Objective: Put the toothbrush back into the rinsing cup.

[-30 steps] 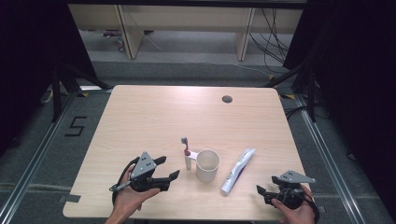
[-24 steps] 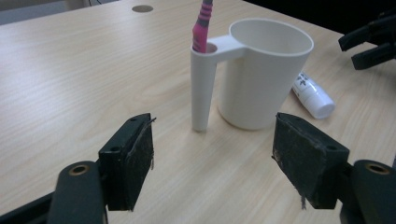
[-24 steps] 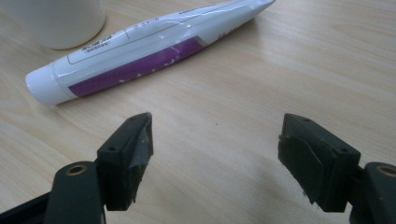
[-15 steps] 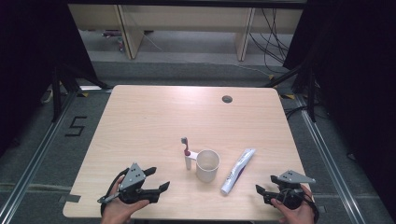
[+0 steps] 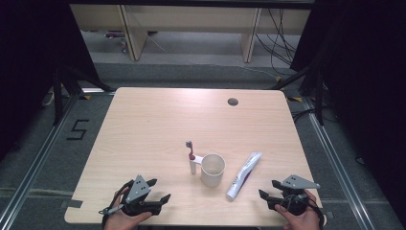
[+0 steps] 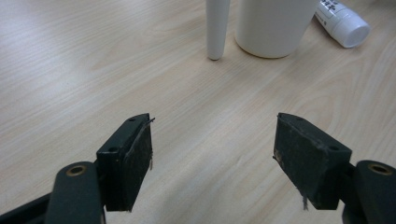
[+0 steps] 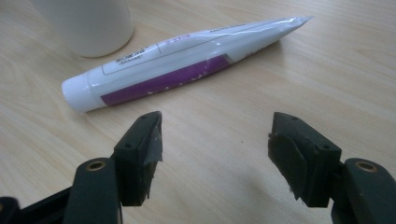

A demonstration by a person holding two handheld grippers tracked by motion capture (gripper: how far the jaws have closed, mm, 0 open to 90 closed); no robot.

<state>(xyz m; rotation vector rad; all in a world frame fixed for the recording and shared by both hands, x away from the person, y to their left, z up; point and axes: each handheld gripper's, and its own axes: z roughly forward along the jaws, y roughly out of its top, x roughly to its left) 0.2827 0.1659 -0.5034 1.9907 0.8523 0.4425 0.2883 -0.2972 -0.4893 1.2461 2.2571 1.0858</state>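
A white cup (image 5: 212, 169) stands near the table's front middle. A toothbrush (image 5: 191, 156) with a white handle and red neck lies just left of it. Right of the cup lies a white and purple toothpaste tube (image 5: 243, 175), cap toward the front. My left gripper (image 5: 159, 192) is open at the front left, empty, with the toothbrush handle (image 6: 217, 28), the cup (image 6: 274, 23) and the tube's cap (image 6: 343, 21) ahead of it. At the front right my right gripper (image 5: 267, 191) is open and empty, with the tube (image 7: 177, 60) just beyond its jaws and the cup (image 7: 88, 23) behind.
The light wooden table (image 5: 158, 124) has a round cable hole (image 5: 232, 101) near its far right edge. Dark floor with metal rails surrounds it, and wooden shelving stands beyond the far edge. A "5" is marked on the floor (image 5: 78, 129) at the left.
My left gripper has drawn back from beside the toothbrush toward the front left edge of the table. The right gripper has stayed in place.
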